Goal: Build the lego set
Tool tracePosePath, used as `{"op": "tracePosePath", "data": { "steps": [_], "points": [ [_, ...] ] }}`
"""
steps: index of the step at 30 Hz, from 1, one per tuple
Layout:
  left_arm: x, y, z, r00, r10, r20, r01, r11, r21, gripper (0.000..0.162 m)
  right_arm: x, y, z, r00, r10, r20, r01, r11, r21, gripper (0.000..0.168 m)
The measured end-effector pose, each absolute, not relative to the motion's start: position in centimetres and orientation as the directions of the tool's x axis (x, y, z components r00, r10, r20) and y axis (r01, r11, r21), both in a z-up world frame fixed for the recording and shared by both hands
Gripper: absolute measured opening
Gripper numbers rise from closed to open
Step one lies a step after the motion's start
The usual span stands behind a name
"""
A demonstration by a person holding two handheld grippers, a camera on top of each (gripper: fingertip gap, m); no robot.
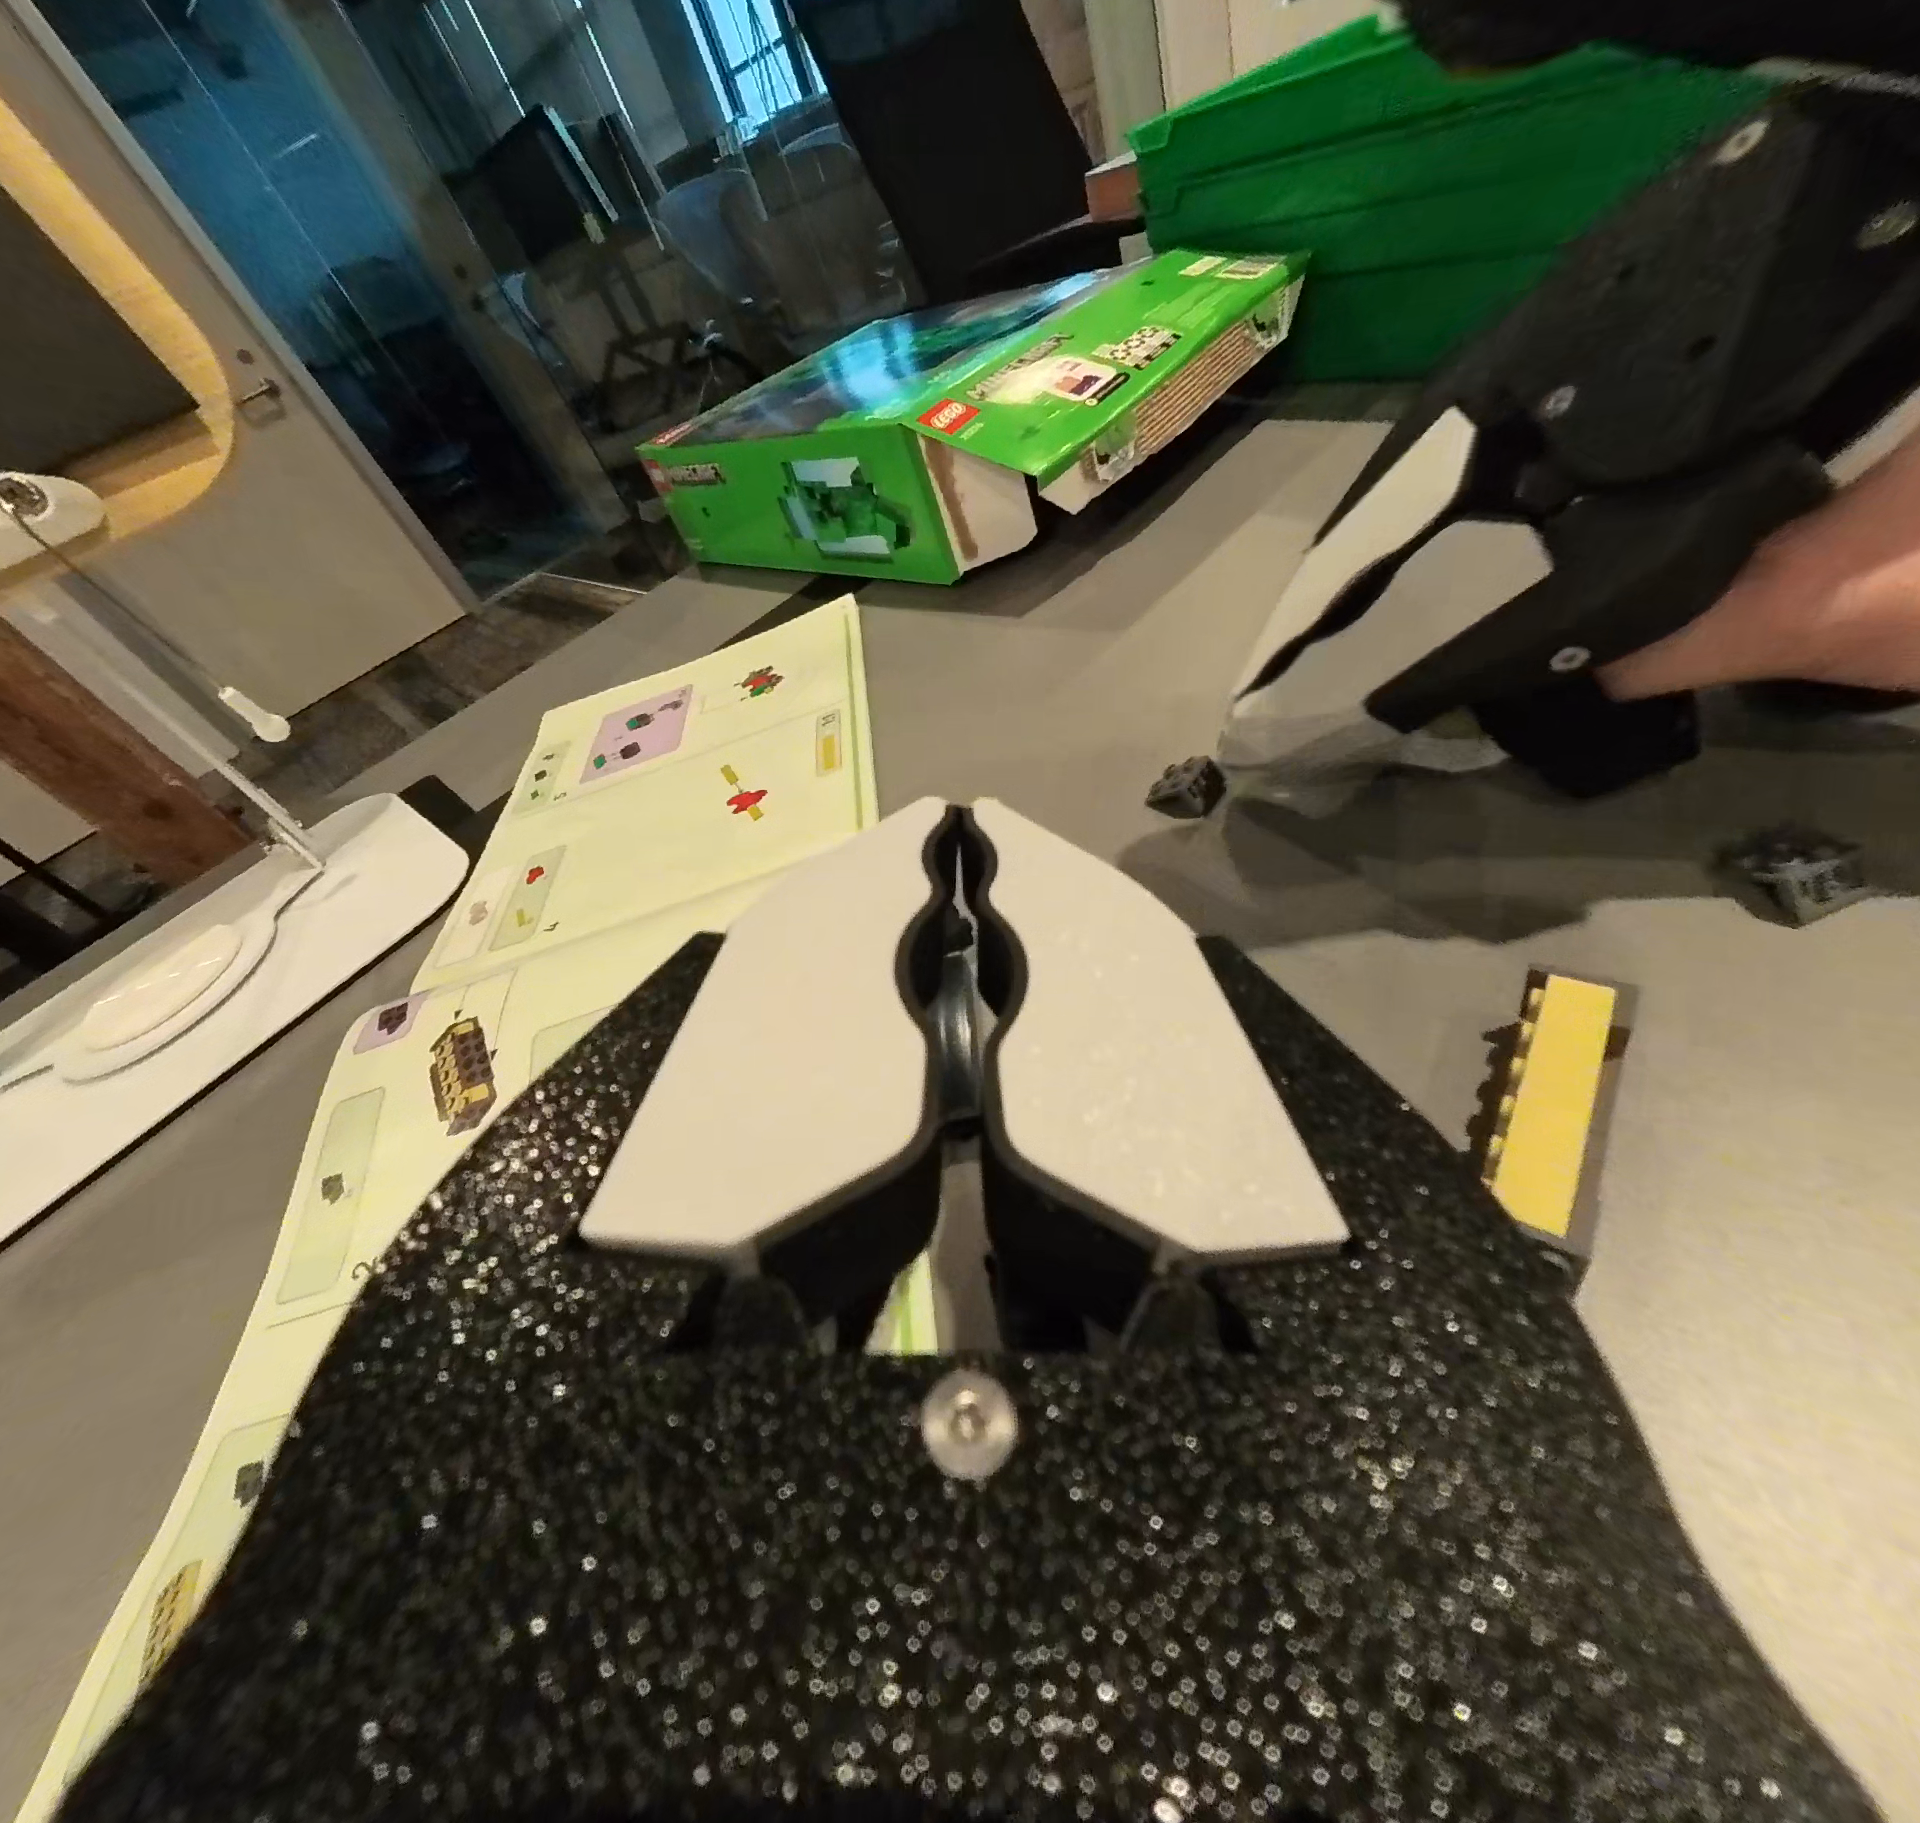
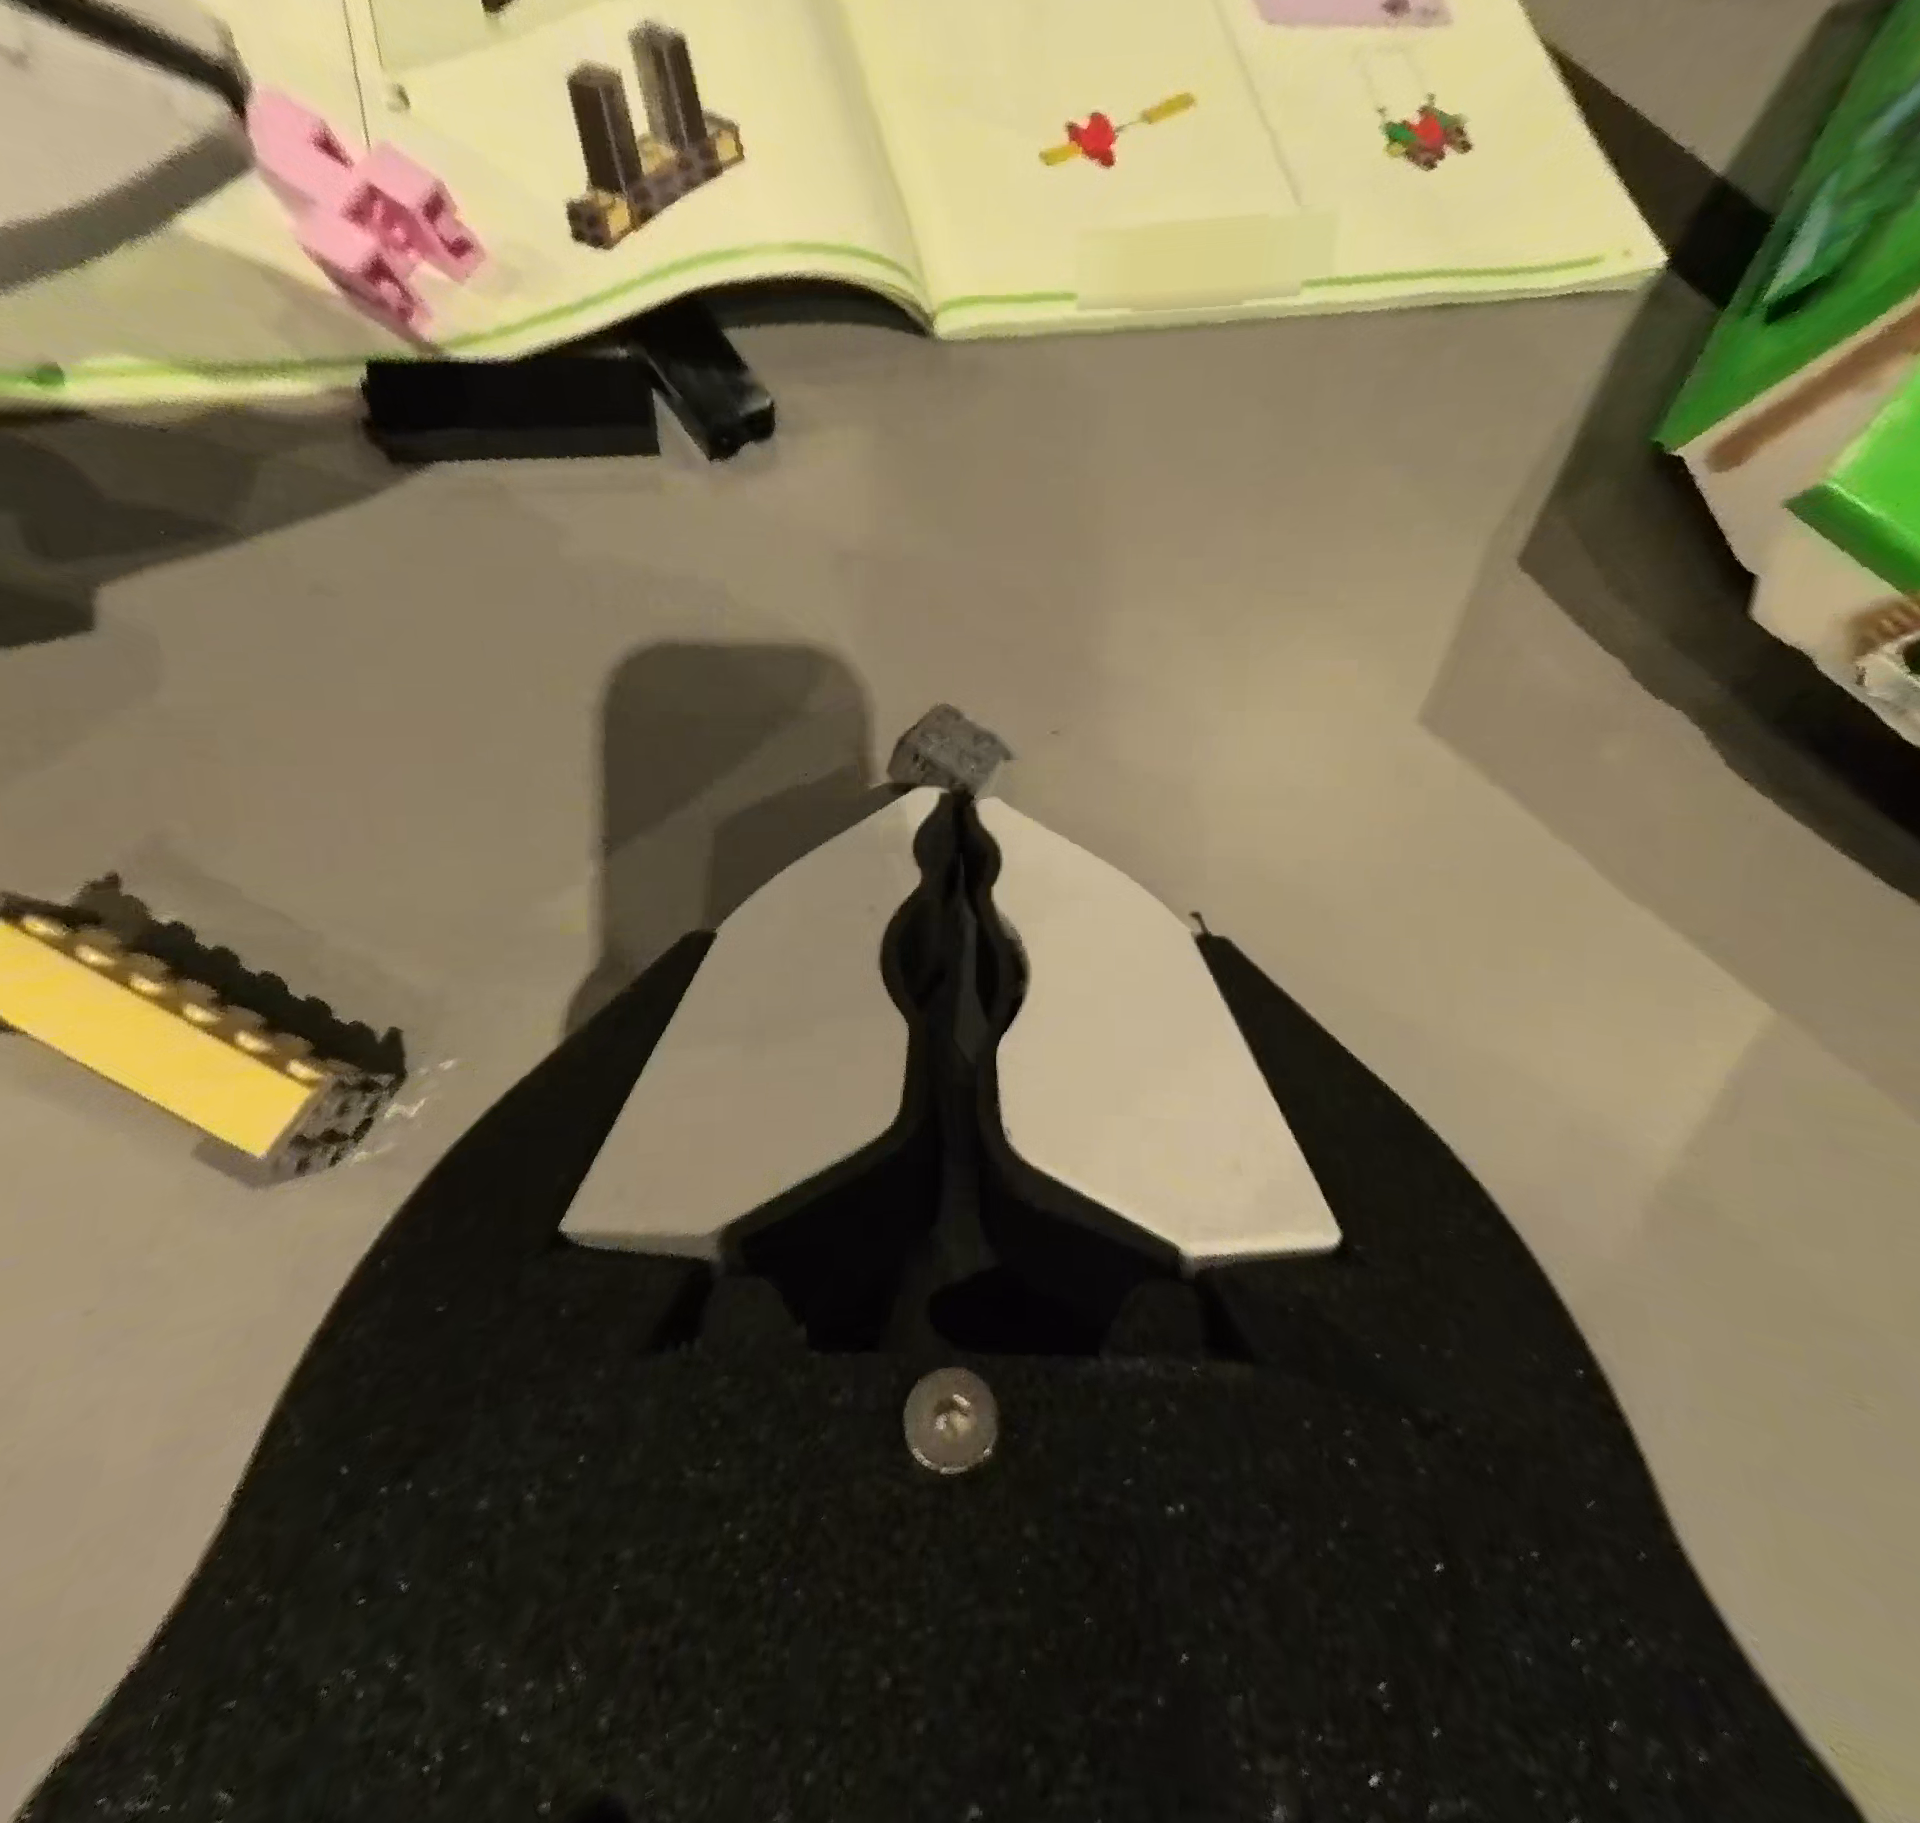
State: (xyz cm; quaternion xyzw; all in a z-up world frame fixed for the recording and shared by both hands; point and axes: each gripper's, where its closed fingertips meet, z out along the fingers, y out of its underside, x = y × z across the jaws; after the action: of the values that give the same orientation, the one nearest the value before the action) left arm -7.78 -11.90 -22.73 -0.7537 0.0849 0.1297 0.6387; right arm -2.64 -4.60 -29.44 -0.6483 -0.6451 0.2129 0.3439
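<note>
Partly hidden, a grey brick (image 2: pixel 951 763) peeks past the right tool (image 2: pixel 954 805) tips.

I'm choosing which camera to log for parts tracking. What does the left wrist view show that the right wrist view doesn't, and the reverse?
Only the left wrist view shows the green bins, a second small dark grey piece, the glass wall and the person's hand.

Only the right wrist view shows the pink lego piece on the booklet and the black bricks below its edge.

Both show the open instruction booklet, the green lego box, the yellow-topped assembly, the right gripper and the small grey piece at its tips.
</note>
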Motion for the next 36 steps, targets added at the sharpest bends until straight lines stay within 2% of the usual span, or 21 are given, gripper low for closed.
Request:
{"op": "tracePosePath", "data": {
  "steps": [2, 4, 11, 15, 18, 23, 28, 31, 36],
  "points": [
    [-7.8, -11.9, -22.6, 0.953, 0.042, -0.300, -0.290, -0.164, -0.943, 0.000, -2.8, -4.4, -28.8, 0.109, 0.984, 0.143, 0.648, 0.039, -0.761, 0.000],
    [-7.8, -11.9, -22.6, 0.954, 0.043, -0.296, -0.286, -0.158, -0.945, 0.000, -2.8, -4.2, -28.7, 0.143, 0.985, 0.102, 0.633, -0.012, -0.774, 0.008],
    [-7.5, -12.1, -22.4, 0.953, 0.027, -0.302, -0.296, -0.137, -0.945, 0.000, -3.2, -4.4, -29.5, 0.226, 0.973, -0.057, 0.628, -0.190, -0.755, 0.028],
    [-7.4, -12.1, -22.3, 0.953, 0.019, -0.302, -0.297, -0.129, -0.946, 0.000, -3.7, -4.8, -29.6, 0.239, 0.970, -0.043, 0.637, -0.190, -0.747, 0.028],
    [-7.3, -12.2, -22.3, 0.953, 0.017, -0.301, -0.297, -0.124, -0.947, 0.000, -3.7, -5.1, -30.0, 0.226, 0.974, 0.028, 0.684, -0.138, -0.716, 0.018],
    [-6.9, -12.3, -22.3, 0.952, -0.014, -0.307, -0.306, -0.114, -0.945, 0.000, -3.7, -5.0, -29.9, 0.214, 0.976, 0.047, 0.678, -0.114, -0.726, 0.017],
    [-4.6, -12.9, -22.2, 0.936, -0.228, -0.267, -0.286, -0.055, -0.957, 0.000, -3.4, -4.9, -28.4, 0.182, 0.982, 0.045, 0.625, -0.080, -0.777, 0.017],
    [-2.6, -14.2, -22.4, 0.886, -0.422, -0.193, -0.238, -0.055, -0.970, 0.013, -2.8, -5.0, -27.0, 0.160, 0.986, 0.050, 0.572, -0.052, -0.818, 0.017],
    [-0.9, -16.5, -24.5, 0.793, -0.602, -0.093, -0.259, -0.195, -0.946, 0.035, -0.8, -6.3, -24.9, 0.158, 0.981, 0.111, 0.458, 0.027, -0.888, 0.017]
  ]
}}
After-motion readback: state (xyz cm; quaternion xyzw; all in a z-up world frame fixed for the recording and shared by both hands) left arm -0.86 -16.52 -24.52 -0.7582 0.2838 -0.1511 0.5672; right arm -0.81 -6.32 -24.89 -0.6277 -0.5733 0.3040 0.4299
